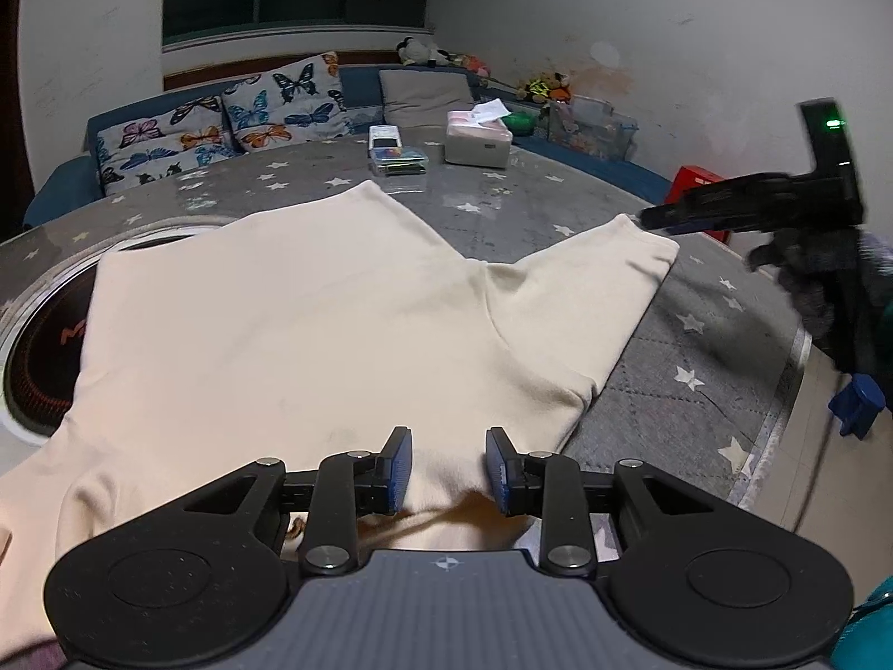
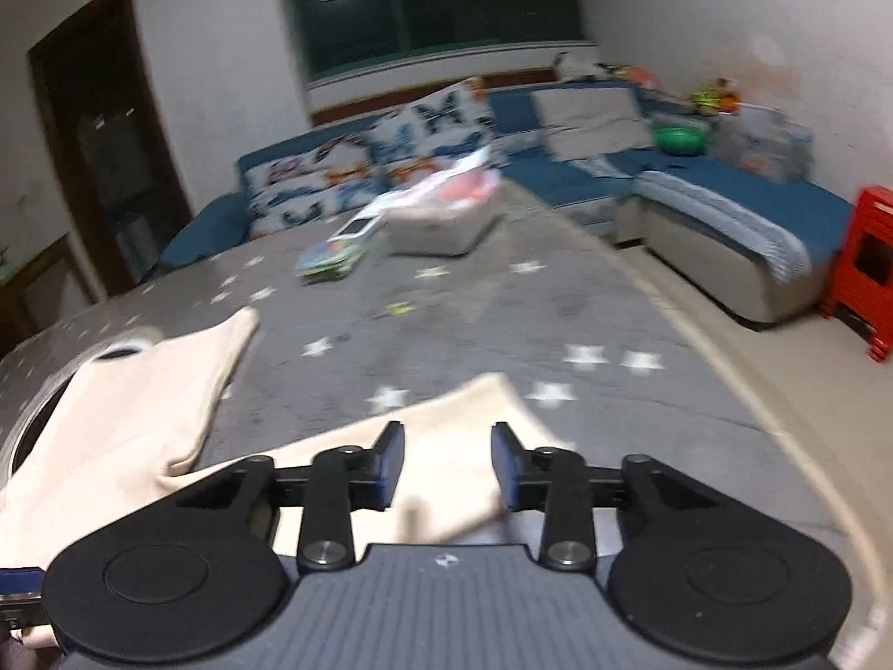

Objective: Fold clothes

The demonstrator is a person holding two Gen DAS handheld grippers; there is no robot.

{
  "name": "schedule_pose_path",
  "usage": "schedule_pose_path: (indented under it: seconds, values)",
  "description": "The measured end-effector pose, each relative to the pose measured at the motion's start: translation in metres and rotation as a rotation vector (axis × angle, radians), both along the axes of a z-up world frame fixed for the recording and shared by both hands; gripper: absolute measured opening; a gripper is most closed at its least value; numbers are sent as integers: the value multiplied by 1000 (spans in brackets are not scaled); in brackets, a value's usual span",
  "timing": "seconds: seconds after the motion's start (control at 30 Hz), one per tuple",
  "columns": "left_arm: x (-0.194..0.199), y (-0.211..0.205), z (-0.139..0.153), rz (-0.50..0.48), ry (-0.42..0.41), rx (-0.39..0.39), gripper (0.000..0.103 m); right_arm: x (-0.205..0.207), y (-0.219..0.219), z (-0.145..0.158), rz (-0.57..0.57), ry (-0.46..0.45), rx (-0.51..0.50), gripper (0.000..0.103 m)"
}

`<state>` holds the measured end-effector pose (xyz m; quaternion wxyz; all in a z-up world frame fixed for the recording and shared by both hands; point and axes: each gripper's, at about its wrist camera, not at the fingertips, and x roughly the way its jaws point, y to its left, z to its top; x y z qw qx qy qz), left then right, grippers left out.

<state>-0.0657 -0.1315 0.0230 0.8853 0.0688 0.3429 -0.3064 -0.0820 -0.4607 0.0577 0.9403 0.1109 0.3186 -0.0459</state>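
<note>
A cream T-shirt lies spread on the grey star-patterned table. At its near edge by the collar, my left gripper has a ridge of fabric bunched between its blue pads and grips it. In the blurred right wrist view, my right gripper stands open over the end of one sleeve, its pads clear of the cloth. In the left wrist view the right gripper shows from the side with its tips at that sleeve's far corner, held by a gloved hand.
A round dark hob set into the table lies partly under the shirt at left. A tissue box and small flat boxes sit at the far side. A blue sofa and red stool stand beyond the table's right edge.
</note>
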Motion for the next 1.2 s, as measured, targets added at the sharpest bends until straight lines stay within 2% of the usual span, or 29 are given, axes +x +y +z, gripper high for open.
schedule_pose_path:
  seconds: [0.17, 0.33, 0.43, 0.57, 0.67, 0.83, 0.9, 0.93, 0.97, 1.0, 1.03, 1.2]
  values:
    - [-5, 26, 9, 97, -5, -24, 35, 34, 19, -16, 25, 57, -28, 35]
    - [-10, 77, 16, 317, -11, -50, 36, 37, 30, -12, 48, 63, -57, 40]
    - [-14, 112, 17, 481, -35, -17, 37, 34, 36, -9, 77, 59, -56, 43]
    - [-12, 146, 14, 622, -60, 63, 37, 30, 41, -12, 95, 68, -49, 46]
    - [-3, 155, 8, 647, -77, 123, 39, 26, 43, -15, 89, 69, -48, 47]
    - [16, 152, -4, 632, -95, 191, 42, 23, 45, -15, 80, 70, -48, 48]
    - [20, 152, -8, 629, -100, 192, 42, 22, 45, -15, 79, 70, -50, 48]
    - [23, 153, -9, 625, -102, 191, 35, 22, 45, -15, 78, 70, -51, 48]
    - [25, 155, -8, 623, -104, 190, 24, 22, 45, -16, 78, 70, -51, 48]
    - [26, 157, -7, 623, -110, 193, 19, 21, 45, -16, 77, 70, -51, 48]
    - [28, 160, -5, 624, -116, 196, 10, 21, 46, -16, 76, 70, -52, 48]
    - [42, 183, 13, 703, -193, 191, 5, 22, 46, -16, 75, 71, -57, 48]
